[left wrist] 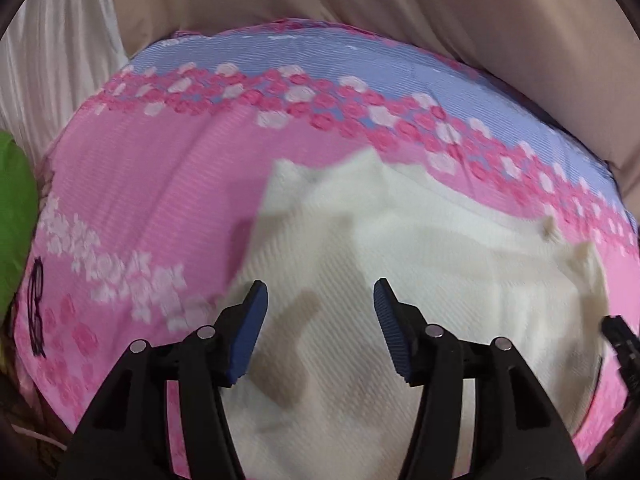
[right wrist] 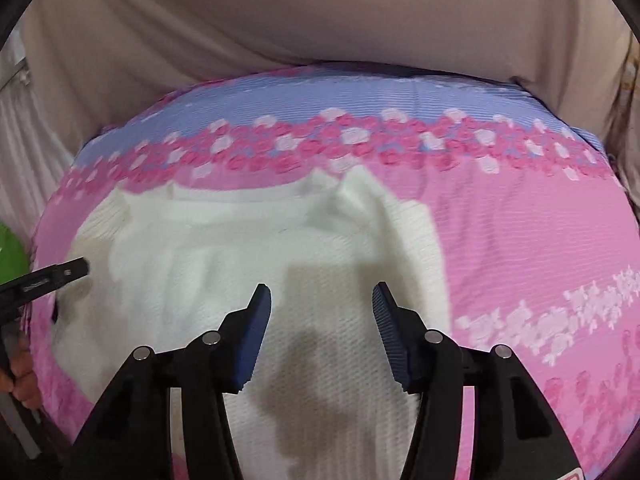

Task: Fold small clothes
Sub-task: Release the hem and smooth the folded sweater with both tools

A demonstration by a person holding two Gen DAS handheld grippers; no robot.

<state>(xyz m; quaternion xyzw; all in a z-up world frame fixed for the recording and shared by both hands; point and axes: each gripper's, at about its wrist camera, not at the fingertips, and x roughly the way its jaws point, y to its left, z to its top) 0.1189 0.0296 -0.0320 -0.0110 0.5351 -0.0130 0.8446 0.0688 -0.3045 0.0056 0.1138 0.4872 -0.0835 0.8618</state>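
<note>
Near the bed's (left wrist: 168, 200) middle lies the white garment (left wrist: 400, 264) — both grippers, left (left wrist: 320, 312) & right (right wrist: 322, 316), hover w/ fingers apart, nothing held. Fold probably just laid; next — regrip an edge.

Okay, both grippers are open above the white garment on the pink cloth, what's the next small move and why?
Probably lower the right gripper to pinch the raised fold at the far edge of the white garment and draw it flat. Both it and the left gripper hang open, holding nothing, and the garment looks rumpled on the pink cloth.
</note>
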